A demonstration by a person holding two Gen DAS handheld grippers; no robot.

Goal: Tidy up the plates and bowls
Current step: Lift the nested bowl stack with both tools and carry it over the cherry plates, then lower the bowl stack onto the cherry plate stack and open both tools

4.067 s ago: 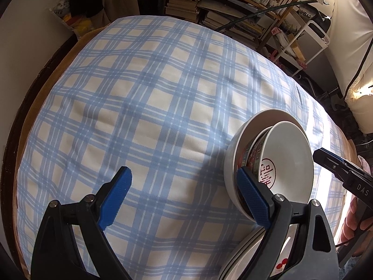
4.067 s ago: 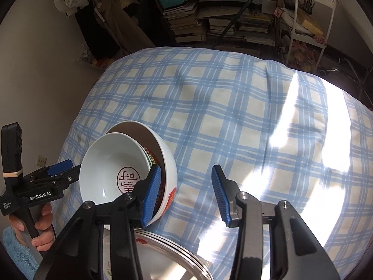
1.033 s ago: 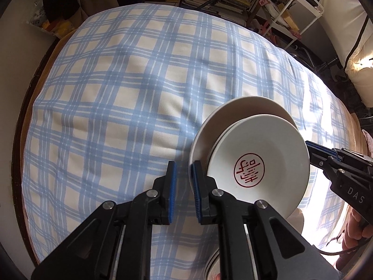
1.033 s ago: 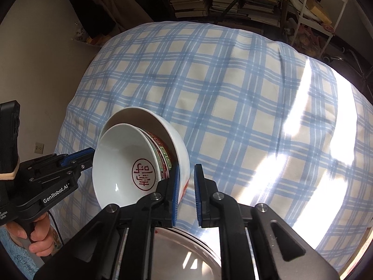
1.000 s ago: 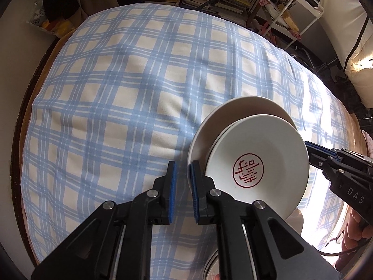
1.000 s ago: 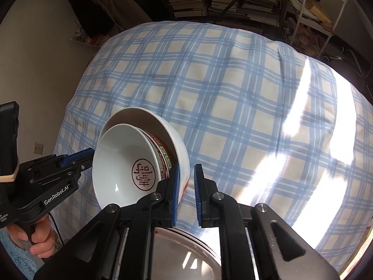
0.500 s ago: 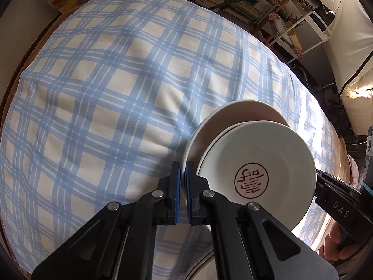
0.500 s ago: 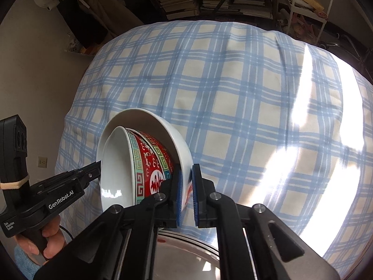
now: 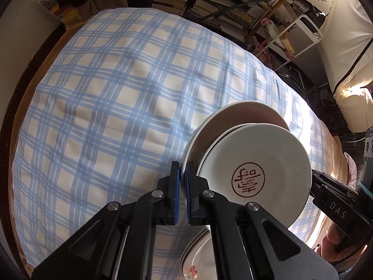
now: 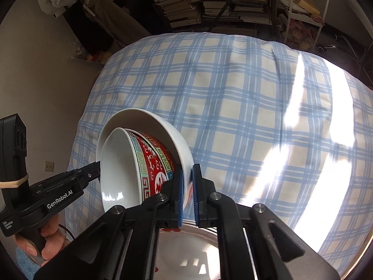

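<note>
Both the left gripper point(image 9: 182, 175) and the right gripper point(image 10: 188, 182) pinch the big white bowl's point(image 10: 163, 126) rim, so lift slowly and level so the red bowl point(image 10: 151, 163) inside stays put.

"GenRobot.AI" marks the left tongs point(image 10: 93, 170); "DAS" the right tongs point(image 9: 313, 179).

Left gripper point(image 9: 183, 179) and right gripper point(image 10: 187, 183) both clamped tight, blue pads nearly meeting, pinching opposite rims of the outer white bowl point(image 10: 163, 126).

Two nested bowls point(image 10: 149, 154), a plate stack point(image 9: 200, 256), two claws point(image 9: 183, 182)
</note>
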